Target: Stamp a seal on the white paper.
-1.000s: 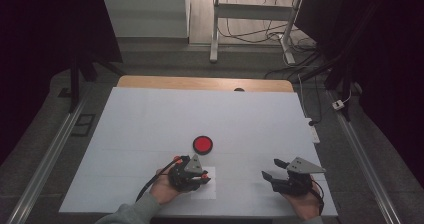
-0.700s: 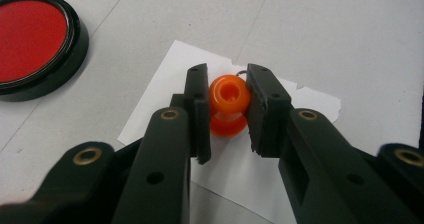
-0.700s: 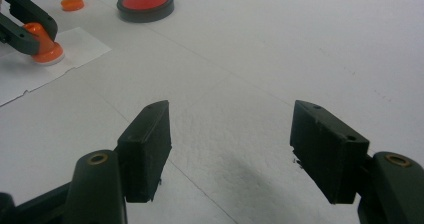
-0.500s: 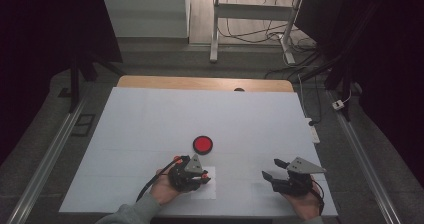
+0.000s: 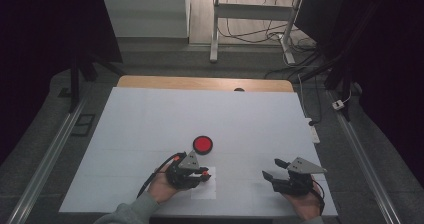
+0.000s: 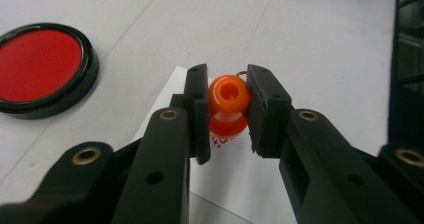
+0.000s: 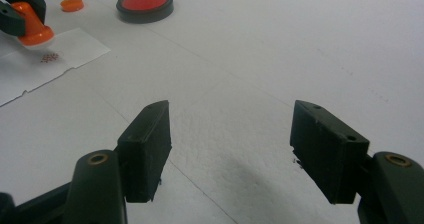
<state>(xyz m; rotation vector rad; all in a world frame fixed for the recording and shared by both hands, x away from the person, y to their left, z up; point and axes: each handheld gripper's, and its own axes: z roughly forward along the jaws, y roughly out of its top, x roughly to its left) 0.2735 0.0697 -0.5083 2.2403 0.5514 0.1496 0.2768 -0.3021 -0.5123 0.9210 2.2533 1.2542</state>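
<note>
**Ana:** Orange plastic stamp (image 6: 228, 104) with a knobbed top and a flared foot — that seems to be what this is about. It sits between the jaws of the left claw (image 6: 227, 109), which is closed on its narrow waist, foot pointing down at the white paper slip (image 6: 220, 174) right under the claw.

**Ben:** How do you think it handles?

**Ana:** Light, I'd judge, and stiff; glossy moulded plastic, so probably a bit slick against flat pads. The waist between knob and foot is the sensible place to hold, since the wider parts above and below keep it from sliding out. From the right gripper view its foot looks to rest on the paper, or sit just above it; I cannot tell which.

**Ben:** Fragile?

**Ana:** Unlikely. The paper is the delicate part: thin, loose on the white tabletop (image 5: 150, 129), already carrying a small reddish print (image 7: 48, 58) just beside the stamp's foot. It could shift or lift with the stamp.

**Ben:** And the other hand?

**Ana:** The right claw (image 7: 230, 149) is wide open, empty, low over bare tabletop well to the side of the left one. Beyond the left claw lies a round red ink pad in a black rim (image 6: 40, 66), with a small orange cap (image 7: 72, 4) near it.
</note>
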